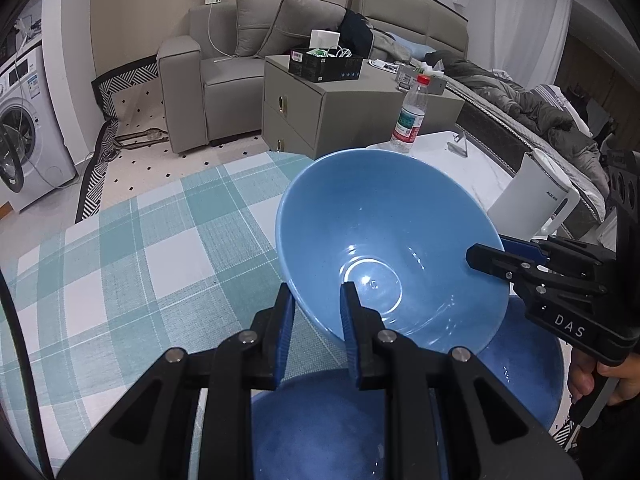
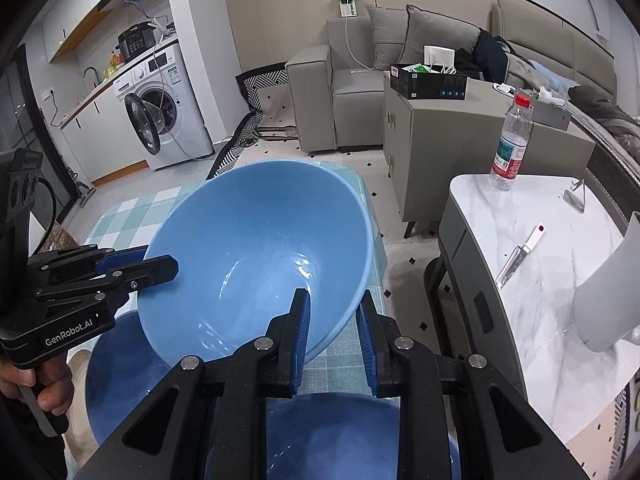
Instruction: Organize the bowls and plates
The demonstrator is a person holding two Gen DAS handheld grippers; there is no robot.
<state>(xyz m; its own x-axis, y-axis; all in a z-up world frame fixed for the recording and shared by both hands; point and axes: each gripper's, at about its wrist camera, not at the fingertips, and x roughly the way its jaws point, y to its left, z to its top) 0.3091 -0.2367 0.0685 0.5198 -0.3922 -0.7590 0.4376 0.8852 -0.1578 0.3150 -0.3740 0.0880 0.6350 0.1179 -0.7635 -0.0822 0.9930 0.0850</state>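
A large light blue bowl (image 1: 380,240) (image 2: 256,248) hangs tilted above the checked tablecloth (image 1: 140,260), held at opposite sides of its rim. My left gripper (image 1: 318,316) is shut on the near rim in the left wrist view and shows at the left (image 2: 154,262) in the right wrist view. My right gripper (image 2: 334,320) is shut on the rim's other side and shows at the right (image 1: 490,254) in the left wrist view. Two dark blue dishes lie below: one (image 1: 312,432) (image 2: 120,368) under the left gripper, the other (image 1: 524,372) (image 2: 332,432) under the right.
A white marble side table (image 2: 540,280) stands to the right with a water bottle (image 2: 512,148), a knife (image 2: 520,254) and a white appliance (image 2: 608,292). A grey cabinet (image 1: 340,108) and a sofa lie beyond. A hand (image 2: 44,396) grips the left tool.
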